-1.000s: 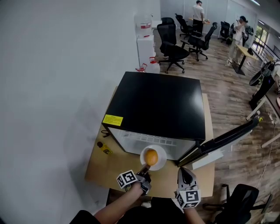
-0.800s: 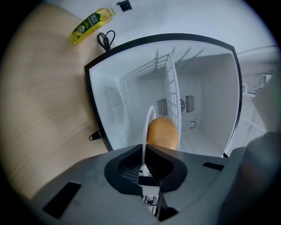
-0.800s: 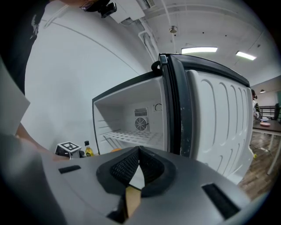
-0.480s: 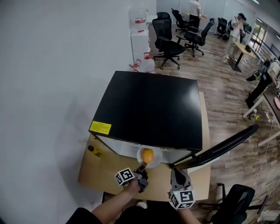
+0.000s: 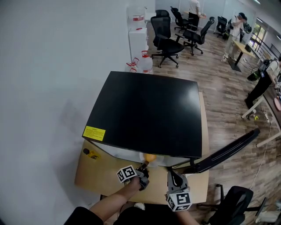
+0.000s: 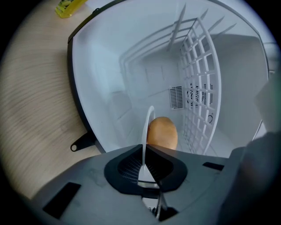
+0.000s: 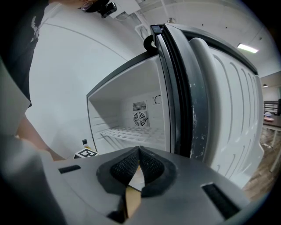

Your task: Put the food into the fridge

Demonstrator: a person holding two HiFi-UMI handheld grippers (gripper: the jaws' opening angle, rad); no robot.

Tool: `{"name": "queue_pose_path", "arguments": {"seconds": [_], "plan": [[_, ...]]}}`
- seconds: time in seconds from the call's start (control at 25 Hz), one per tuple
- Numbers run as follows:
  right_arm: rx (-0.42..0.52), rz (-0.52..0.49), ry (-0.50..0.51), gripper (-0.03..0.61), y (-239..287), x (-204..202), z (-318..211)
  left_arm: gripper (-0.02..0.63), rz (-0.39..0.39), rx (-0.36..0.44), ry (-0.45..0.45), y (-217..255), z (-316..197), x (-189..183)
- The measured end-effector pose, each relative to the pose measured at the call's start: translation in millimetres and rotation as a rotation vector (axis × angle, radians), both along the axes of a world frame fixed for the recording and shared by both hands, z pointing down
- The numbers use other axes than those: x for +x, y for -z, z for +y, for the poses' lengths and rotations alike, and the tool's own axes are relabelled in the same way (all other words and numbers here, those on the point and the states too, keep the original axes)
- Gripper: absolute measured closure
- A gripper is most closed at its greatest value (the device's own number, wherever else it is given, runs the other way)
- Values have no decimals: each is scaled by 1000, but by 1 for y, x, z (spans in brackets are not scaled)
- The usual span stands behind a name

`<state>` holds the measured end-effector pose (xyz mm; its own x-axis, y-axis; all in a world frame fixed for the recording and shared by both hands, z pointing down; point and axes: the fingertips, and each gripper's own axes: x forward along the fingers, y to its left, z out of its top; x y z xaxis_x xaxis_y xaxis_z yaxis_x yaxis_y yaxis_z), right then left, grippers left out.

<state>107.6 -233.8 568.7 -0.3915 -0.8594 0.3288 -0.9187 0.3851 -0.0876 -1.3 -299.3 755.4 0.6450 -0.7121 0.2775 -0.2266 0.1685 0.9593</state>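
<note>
My left gripper (image 5: 143,170) (image 6: 144,150) is shut on the rim of a white plate (image 6: 148,117), which shows edge-on in the left gripper view. An orange (image 5: 150,157) (image 6: 162,132) lies on that plate. Plate and orange sit just inside the open fridge (image 5: 149,110), half hidden under its black top. The white inside (image 6: 131,79) holds a wire shelf (image 6: 199,88). My right gripper (image 5: 172,176) (image 7: 139,152) is shut with nothing in it, in front of the fridge by the open door (image 5: 228,148) (image 7: 210,88).
The fridge stands on a wooden table (image 5: 99,176), with a small yellow bottle (image 5: 91,154) (image 6: 70,6) at its left front corner. The door swings out to the right. Office chairs (image 5: 164,33) and people stand far behind.
The left gripper has carried the plate and orange forward, from in front of the fridge opening to under the edge of its top. The right gripper stayed close beside it.
</note>
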Motion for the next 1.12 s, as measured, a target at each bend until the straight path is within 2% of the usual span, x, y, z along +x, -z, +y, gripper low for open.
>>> {"name": "queue_pose_path", "arguments": {"seconds": [0.56, 0.92, 1.12], "plan": [[-21, -4, -7, 518, -7, -1, 0, 591, 8, -35, 3, -35, -12, 15], [-34, -6, -12, 518, -13, 3, 4, 591, -28, -34, -56, -50, -24, 31], [-39, -9, 1, 518, -15, 1, 6, 591, -8, -31, -50, -49, -30, 36]]}}
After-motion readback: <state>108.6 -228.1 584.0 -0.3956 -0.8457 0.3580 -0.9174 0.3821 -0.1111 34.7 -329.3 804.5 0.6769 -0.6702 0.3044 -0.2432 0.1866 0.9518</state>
